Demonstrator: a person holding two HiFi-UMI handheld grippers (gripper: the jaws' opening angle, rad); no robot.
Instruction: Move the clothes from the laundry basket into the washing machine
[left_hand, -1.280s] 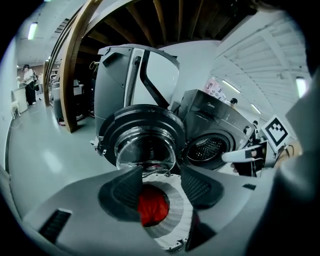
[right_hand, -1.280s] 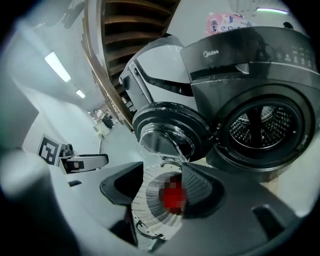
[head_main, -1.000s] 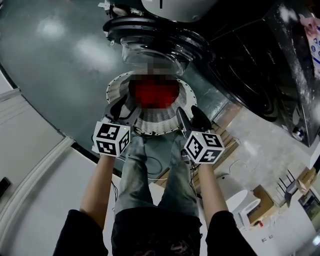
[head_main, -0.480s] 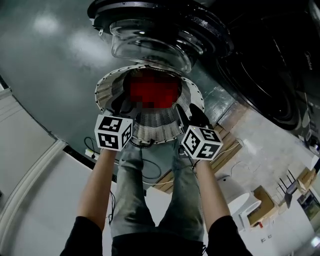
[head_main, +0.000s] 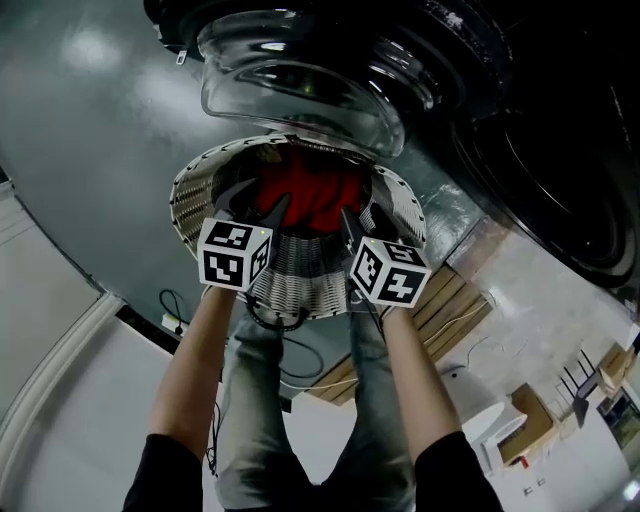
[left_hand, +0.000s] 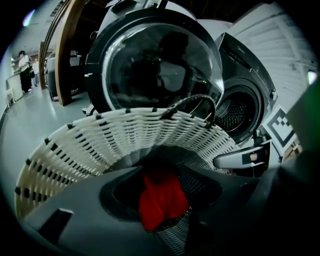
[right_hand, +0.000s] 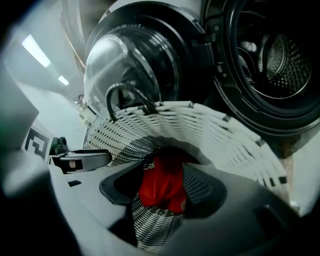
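A white woven laundry basket (head_main: 300, 265) stands on the floor under the washing machine's open glass door (head_main: 300, 90). A red garment (head_main: 312, 195) lies in its bottom. Both grippers reach over the near rim into the basket, side by side. My left gripper (head_main: 257, 203) is open, and the red garment (left_hand: 162, 200) shows beyond the gap between its jaws. My right gripper (head_main: 368, 222) is open too, with the red garment (right_hand: 162, 182) below and between its jaws. Neither gripper's pads press on the cloth. The drum opening (right_hand: 280, 55) stands dark to the right.
The basket's dark wire handle (left_hand: 192, 102) arches over its far rim, close under the door glass (right_hand: 135, 65). Wooden slats (head_main: 450, 300) and loose cables (head_main: 290, 370) lie on the floor near the person's legs. White boxes (head_main: 520, 420) sit lower right.
Both grippers have sunk from above the near rim down into the basket, toward the red garment. Their jaws stay as wide as before.
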